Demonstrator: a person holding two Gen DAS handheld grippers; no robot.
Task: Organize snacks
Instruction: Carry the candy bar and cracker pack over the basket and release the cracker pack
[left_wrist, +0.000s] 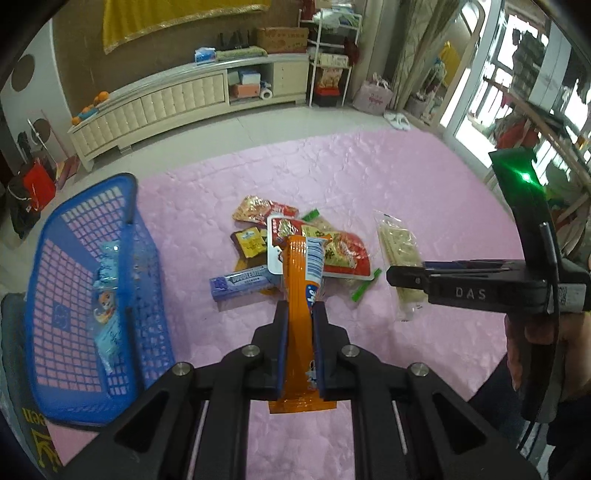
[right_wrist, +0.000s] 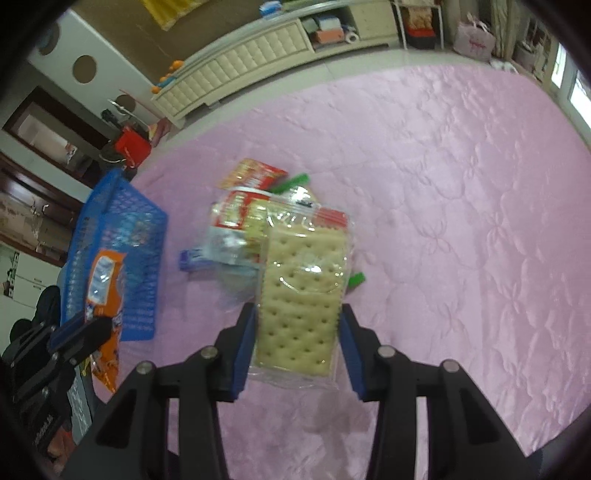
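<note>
Left wrist view first: our left gripper (left_wrist: 300, 314) pinches the orange snack packet (left_wrist: 297, 291) tight, held above the pink quilt (left_wrist: 369, 177) — the blue basket (left_wrist: 74, 402) waits just to the left. Right wrist view: our right gripper (right_wrist: 297, 325) clamps the clear cracker pack (right_wrist: 301, 295) above the snack pile (right_wrist: 255, 210). We're mid-carry, we reckon; next, both packs want swinging over the basket, then letting go.

Glossy quilted pink cloth (left_wrist: 369, 177); blue plastic mesh basket (left_wrist: 66, 295).
</note>
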